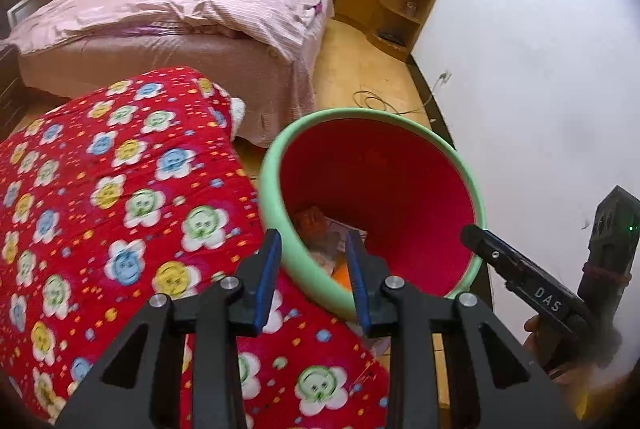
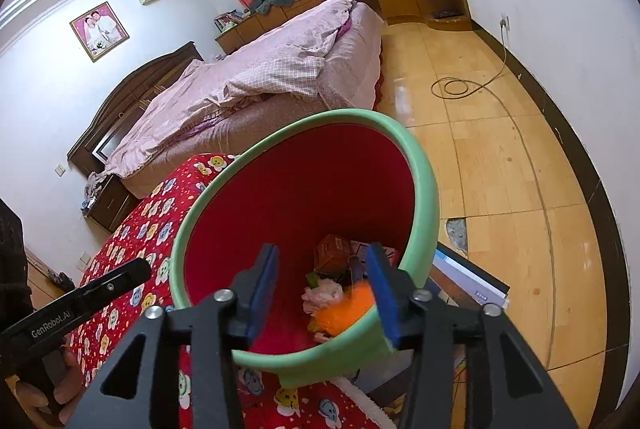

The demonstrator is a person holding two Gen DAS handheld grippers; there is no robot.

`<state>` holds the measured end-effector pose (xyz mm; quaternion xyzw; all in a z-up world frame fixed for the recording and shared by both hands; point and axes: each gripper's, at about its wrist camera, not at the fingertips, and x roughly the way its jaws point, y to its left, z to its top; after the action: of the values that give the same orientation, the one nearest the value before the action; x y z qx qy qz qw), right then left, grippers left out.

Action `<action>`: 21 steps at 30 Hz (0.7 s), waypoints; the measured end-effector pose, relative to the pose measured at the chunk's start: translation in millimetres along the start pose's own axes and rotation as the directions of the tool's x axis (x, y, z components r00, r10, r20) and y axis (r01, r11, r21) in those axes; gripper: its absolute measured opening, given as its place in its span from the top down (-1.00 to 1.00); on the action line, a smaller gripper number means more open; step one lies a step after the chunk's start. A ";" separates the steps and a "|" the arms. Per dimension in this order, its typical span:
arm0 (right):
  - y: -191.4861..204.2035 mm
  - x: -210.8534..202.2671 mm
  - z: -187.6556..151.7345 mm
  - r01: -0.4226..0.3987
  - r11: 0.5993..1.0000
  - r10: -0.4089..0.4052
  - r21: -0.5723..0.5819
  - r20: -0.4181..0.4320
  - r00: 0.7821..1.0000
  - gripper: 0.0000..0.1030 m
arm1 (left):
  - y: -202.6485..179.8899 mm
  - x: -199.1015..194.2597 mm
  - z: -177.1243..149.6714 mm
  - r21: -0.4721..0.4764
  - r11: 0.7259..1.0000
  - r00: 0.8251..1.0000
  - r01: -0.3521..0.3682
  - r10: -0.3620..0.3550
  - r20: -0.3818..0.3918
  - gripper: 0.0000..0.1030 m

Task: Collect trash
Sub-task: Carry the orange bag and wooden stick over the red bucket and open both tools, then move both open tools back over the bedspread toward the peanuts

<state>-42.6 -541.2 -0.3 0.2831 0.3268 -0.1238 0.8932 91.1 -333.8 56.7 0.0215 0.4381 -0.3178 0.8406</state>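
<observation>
Bedroom floor bin (image 2: 420, 165); left tongs (image 1: 316, 265) and right tongs (image 2: 324, 289) both part-open, empty, above it.

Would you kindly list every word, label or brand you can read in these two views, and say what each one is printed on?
"DAS" - on the black body of the right tool, seen from the left wrist view.
"GenRobot.AI" - on the black body of the left tool, seen from the right wrist view.
Print on the orange box in the bin: too blurred to read.
Label on the white box edge beside the bin: too small to read.
</observation>
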 end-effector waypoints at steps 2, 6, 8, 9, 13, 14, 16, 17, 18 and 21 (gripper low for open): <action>3.8 -6.0 -2.1 -0.005 1.000 0.005 -0.001 0.003 1.000 -0.03 | 6.9 -10.4 -4.3 -0.023 1.000 1.000 -0.004 0.004 0.008 0.38; 12.3 -19.3 -6.6 -0.018 1.000 0.018 -0.012 0.013 1.000 -0.12 | 20.3 -31.7 -13.5 -0.055 0.998 0.999 -0.029 0.031 0.021 0.38; 21.7 -28.3 -10.2 -0.029 0.999 0.029 -0.024 0.025 0.999 -0.16 | 26.5 -43.6 -18.1 -0.062 0.997 0.998 -0.046 0.048 0.028 0.38; 25.9 -32.3 -12.3 -0.034 0.999 0.035 -0.026 0.030 0.999 -0.16 | 28.8 -49.1 -20.2 -0.067 0.996 0.998 -0.051 0.054 0.034 0.38; 42.7 -46.6 -19.9 -0.068 0.997 0.070 -0.036 0.043 0.997 -0.23 | 42.1 -76.4 -30.7 -0.083 0.993 0.994 -0.083 0.088 0.061 0.38; 48.1 -50.3 -22.5 -0.075 0.996 0.077 -0.045 0.045 0.996 -0.25 | 45.5 -83.5 -33.8 -0.086 0.992 0.992 -0.096 0.102 0.071 0.38; 60.2 -58.3 -28.1 -0.087 0.994 0.090 -0.066 0.052 0.995 -0.29 | 53.1 -97.2 -40.2 -0.096 0.988 0.988 -0.118 0.127 0.086 0.37; 65.8 -62.2 -31.0 -0.093 0.993 0.097 -0.077 0.053 0.994 -0.31 | 56.1 -102.1 -42.7 -0.102 0.987 0.987 -0.123 0.133 0.090 0.37; 70.9 -65.6 -33.4 -0.099 0.991 0.104 -0.087 0.053 0.993 -0.35 | 60.7 -109.6 -46.6 -0.113 0.985 0.985 -0.130 0.142 0.095 0.37; 89.5 -77.7 -42.5 -0.126 0.985 0.133 -0.117 0.058 0.989 -0.43 | 72.9 -129.4 -57.6 -0.140 0.979 0.980 -0.148 0.165 0.113 0.37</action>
<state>-86.8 -441.0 61.9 0.2487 0.2848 -0.0560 0.9240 36.2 -190.8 100.6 -0.0191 0.4020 -0.2218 0.8882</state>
